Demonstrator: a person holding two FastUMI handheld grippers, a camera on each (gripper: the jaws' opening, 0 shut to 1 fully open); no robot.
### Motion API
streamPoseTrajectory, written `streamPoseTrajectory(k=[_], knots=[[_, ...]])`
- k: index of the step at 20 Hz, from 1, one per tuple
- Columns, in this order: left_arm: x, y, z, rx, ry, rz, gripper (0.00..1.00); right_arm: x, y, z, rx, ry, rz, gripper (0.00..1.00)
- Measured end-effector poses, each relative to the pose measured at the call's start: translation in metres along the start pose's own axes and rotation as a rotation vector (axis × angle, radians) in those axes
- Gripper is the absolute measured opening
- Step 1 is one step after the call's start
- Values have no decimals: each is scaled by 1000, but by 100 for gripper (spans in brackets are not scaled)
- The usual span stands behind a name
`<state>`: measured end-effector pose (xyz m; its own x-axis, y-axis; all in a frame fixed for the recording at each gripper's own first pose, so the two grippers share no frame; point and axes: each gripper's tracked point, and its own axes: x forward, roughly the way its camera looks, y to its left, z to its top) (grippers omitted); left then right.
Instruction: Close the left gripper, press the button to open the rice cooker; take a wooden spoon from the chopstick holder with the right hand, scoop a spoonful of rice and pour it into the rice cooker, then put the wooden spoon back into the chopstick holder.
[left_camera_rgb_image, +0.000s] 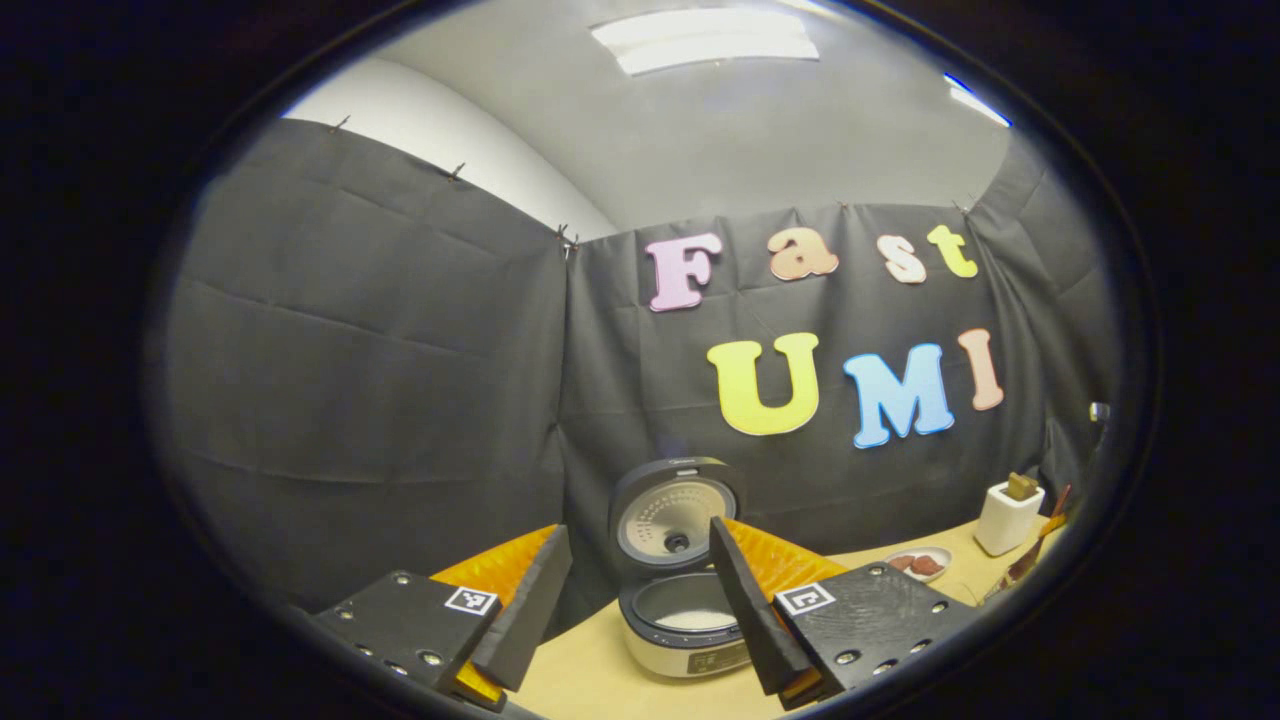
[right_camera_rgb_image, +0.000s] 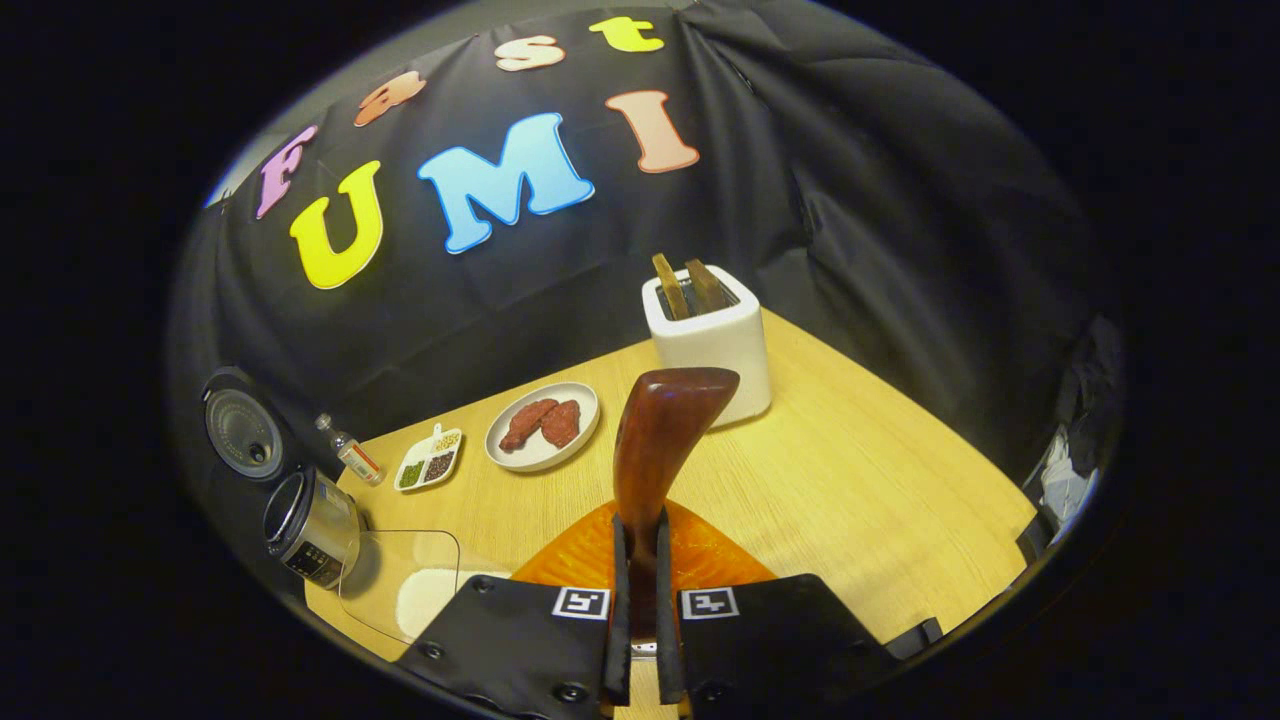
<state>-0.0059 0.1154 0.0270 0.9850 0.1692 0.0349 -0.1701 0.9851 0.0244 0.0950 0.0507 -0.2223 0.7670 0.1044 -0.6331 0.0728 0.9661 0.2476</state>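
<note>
Left hand-held gripper (left_camera_rgb_image: 640, 620): fingers apart, idle before open round grey rice cooker (left_camera_rgb_image: 685, 625). Right hand-held gripper (right_camera_rgb_image: 640, 600): clamped on dark wooden spoon (right_camera_rgb_image: 662, 440), bowl raised short of white square chopstick holder (right_camera_rgb_image: 712, 345). Probably returning: align above slot, lower upright.

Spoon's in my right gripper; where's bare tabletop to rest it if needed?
Widest bare table lies right of the wooden spoon, in front of the white chopstick holder. It is crowded to the left: plate, seasoning dish, small bottle, rice cooker.
</note>
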Motion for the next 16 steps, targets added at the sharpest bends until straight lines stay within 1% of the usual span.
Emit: streamPoseTrajectory(k=[1,3,4,6,8,9,10,12,13,14,15,16], knots=[[1,0,-1,-2,-1,-4,85,-6,6,8,-25,-24,0,12],[5,2,-4,-7,3,-11,85,-15,20,26,-83,-87,-5,12],[6,2,-8,-13,5,-13,83,-21,27,34,-118,-119,-14,12],[9,5,-13,-23,12,-15,83,-31,48,50,-191,-184,-17,12],[14,13,-22,-29,20,-7,83,-38,73,59,-252,-234,-2,12],[18,19,-25,-33,23,-3,83,-41,87,60,-284,-252,9,12],[20,27,-28,-37,28,2,85,-43,103,59,-313,-267,21,12],[24,38,-34,-41,37,13,85,-45,130,56,-368,-292,45,12],[26,44,-38,-41,43,19,85,-42,143,51,-392,-296,57,8],[28,50,-41,-42,49,25,85,-38,155,44,-413,-288,68,8],[31,56,-44,-42,56,30,85,-36,164,35,-426,-279,74,12],[33,61,-49,-41,64,36,83,-36,172,28,-435,-273,80,12]])
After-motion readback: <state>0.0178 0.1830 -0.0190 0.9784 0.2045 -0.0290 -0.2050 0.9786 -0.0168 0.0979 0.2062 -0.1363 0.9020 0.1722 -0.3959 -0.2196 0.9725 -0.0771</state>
